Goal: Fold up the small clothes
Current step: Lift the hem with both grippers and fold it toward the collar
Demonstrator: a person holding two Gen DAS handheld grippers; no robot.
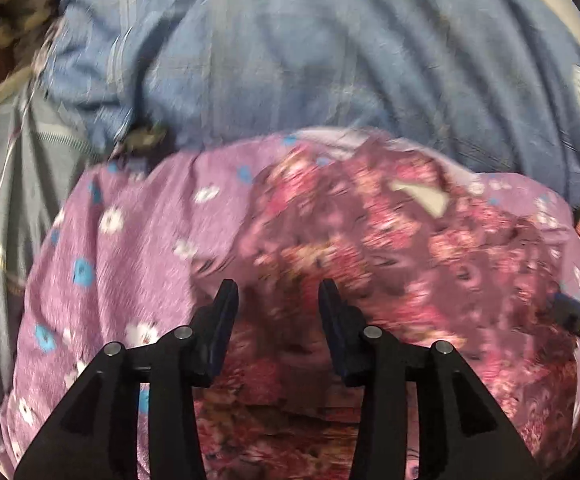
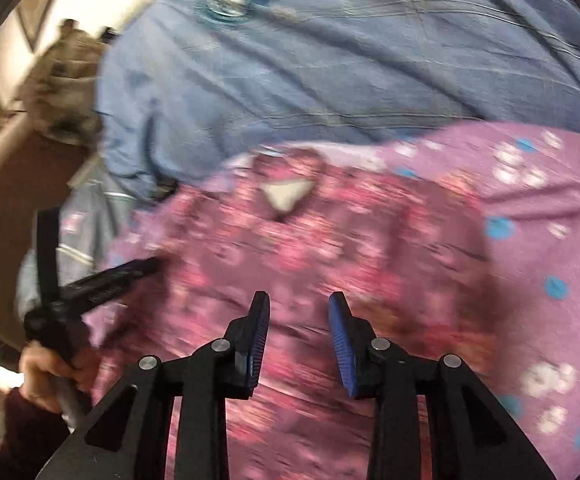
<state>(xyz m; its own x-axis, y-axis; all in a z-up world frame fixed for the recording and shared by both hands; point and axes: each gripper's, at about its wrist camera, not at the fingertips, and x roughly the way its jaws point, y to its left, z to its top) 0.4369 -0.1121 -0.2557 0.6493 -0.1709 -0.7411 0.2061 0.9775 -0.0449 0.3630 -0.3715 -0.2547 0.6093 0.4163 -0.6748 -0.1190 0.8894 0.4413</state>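
Nearest, in the left wrist view, the left gripper (image 1: pixel 278 292) hangs with its two black fingers spread apart, nothing pinched between them. In the right wrist view, the right gripper (image 2: pixel 299 304) also has its jaws parted, blue ribbed pads (image 2: pixel 340 340) facing each other, with nothing caught in the gap. Both point down at a small garment in dark pink floral print (image 1: pixel 390 248), lying spread out with a pale neck label (image 2: pixel 284 194) at its far edge. It rests on a lilac cloth with white and blue flowers (image 1: pixel 122 240). Beyond lies rumpled blue checked bedding (image 1: pixel 310 60). At left in the right wrist view, a hand (image 2: pixel 52 372) grips the left tool's handle. Both views are motion-blurred.
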